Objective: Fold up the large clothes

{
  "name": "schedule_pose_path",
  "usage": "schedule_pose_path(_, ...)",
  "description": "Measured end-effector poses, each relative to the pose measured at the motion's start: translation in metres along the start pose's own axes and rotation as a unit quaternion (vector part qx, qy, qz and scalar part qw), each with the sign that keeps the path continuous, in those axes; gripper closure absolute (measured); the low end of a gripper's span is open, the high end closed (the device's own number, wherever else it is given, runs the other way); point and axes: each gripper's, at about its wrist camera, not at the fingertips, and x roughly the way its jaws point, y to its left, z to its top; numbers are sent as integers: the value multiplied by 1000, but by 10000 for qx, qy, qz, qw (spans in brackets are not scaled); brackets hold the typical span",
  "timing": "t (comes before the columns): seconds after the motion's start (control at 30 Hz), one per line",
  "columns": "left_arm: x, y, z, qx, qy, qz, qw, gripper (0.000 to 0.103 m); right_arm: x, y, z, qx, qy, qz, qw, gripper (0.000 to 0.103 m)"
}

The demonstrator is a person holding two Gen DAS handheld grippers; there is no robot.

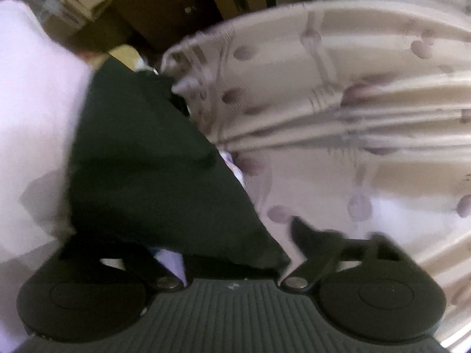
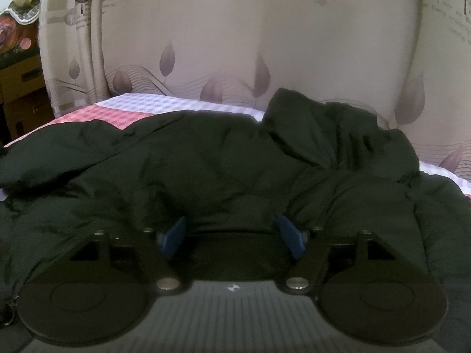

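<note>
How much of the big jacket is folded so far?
Not much looks folded. The dark jacket lies rumpled across the checked sheet. The right gripper rests on it with pads apart, pinching nothing. The left gripper has dark cloth between its fingers; whether it grips is unclear. Smoothing and every fold seem left.

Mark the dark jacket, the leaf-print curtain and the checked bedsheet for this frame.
dark jacket (image 2: 223, 161): right wrist view, on its puffy middle.
leaf-print curtain (image 2: 323, 53): right wrist view, on a plain beige stretch.
checked bedsheet (image 2: 117, 114): right wrist view, on its red band.
</note>
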Motion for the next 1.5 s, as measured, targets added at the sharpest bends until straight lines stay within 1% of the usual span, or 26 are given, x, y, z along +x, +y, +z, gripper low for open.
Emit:
schedule_pose_path(0.03, 0, 1, 2, 24, -61, 94, 9999, 63, 0, 0, 0, -2, 1, -2, 10000, 32)
schedule_pose_path(0.07, 0, 1, 5, 71, -141, 157, 9998, 76, 0, 0, 0, -3, 2, -1, 10000, 32)
schedule_pose_path(0.13, -4, -7, 9, 399, -387, 302, 9980, 93, 0, 0, 0, 2, 2, 5, 10000, 32)
schedule_pose_path(0.2, -6, -28, 15, 868, -613, 467, 9932, 93, -1, -1, 0, 11, -3, 11, 10000, 31)
schedule_pose_path(0.27, 0, -56, 15, 1269, -669, 477, 9885, 94, -1, -3, 0, 73, -26, 41, 10000, 29)
schedule_pose_path(0.33, 5, -90, 10, 1674, -723, 354, 9826, 94, -3, -9, 0, 239, -72, 96, 9996, 25)
schedule_pose_path(0.43, 12, -155, -8, 2335, -717, -119, 9696, 94, -8, -25, -1, 741, -216, 335, 9964, 25)
schedule_pose_path(0.5, 14, -201, -31, 2923, -657, -526, 9526, 94, -18, -40, -4, 1280, -347, 365, 9905, 25)
schedule_pose_path(0.53, 15, -221, -46, 3207, -609, -730, 9424, 94, -27, -48, -7, 1577, -419, 377, 9859, 25)
schedule_pose_path(0.63, 24, -269, -98, 3817, -293, -1276, 9150, 93, -54, -67, -18, 2168, -658, 485, 9728, 21)
schedule_pose_path(0.67, 29, -281, -117, 3947, -158, -1426, 9075, 94, -65, -75, -24, 2326, -711, 500, 9687, 21)
schedule_pose_path(0.77, 44, -302, -170, 4160, 269, -1765, 8917, 94, -92, -95, -35, 2580, -785, 512, 9616, 21)
schedule_pose_path(0.83, 56, -307, -207, 4255, 586, -1904, 8828, 94, -109, -110, -42, 2668, -783, 478, 9594, 20)
schedule_pose_path(0.93, 72, -304, -265, 4471, 1027, -2024, 8652, 93, -134, -131, -52, 2833, -914, 372, 9540, 19)
schedule_pose_path(1.0, 85, -295, -300, 4627, 1370, -2018, 8523, 94, -150, -147, -60, 2959, -1017, 317, 9493, 16)
schedule_pose_path(1.13, 107, -268, -359, 4949, 1951, -1929, 8245, 93, -171, -169, -72, 3120, -1153, 203, 9428, 15)
schedule_pose_path(1.23, 121, -245, -385, 5176, 2233, -1820, 8057, 89, -175, -178, -79, 3095, -1128, 147, 9441, 15)
schedule_pose_path(1.3, 128, -231, -396, 5304, 2326, -1769, 7958, 84, -177, -182, -85, 3113, -1112, 153, 9436, 15)
schedule_pose_path(1.33, 125, -222, -397, 5350, 2324, -1755, 7931, 74, -176, -183, -86, 3141, -1108, 175, 9427, 15)
schedule_pose_path(1.37, 126, -218, -398, 5380, 2335, -1728, 7913, 59, -176, -185, -87, 3176, -1101, 206, 9416, 15)
schedule_pose_path(1.4, 127, -211, -402, 5388, 2348, -1698, 7911, 50, -174, -185, -88, 3206, -1094, 231, 9406, 15)
schedule_pose_path(1.43, 127, -206, -403, 5391, 2350, -1675, 7913, 33, -174, -186, -88, 3237, -1088, 255, 9395, 15)
schedule_pose_path(1.47, 126, -203, -404, 5411, 2308, -1651, 7917, 20, -174, -187, -88, 3275, -1088, 291, 9381, 15)
schedule_pose_path(1.5, 124, -200, -403, 5439, 2213, -1639, 7927, 15, -174, -187, -88, 3319, -1096, 342, 9363, 15)
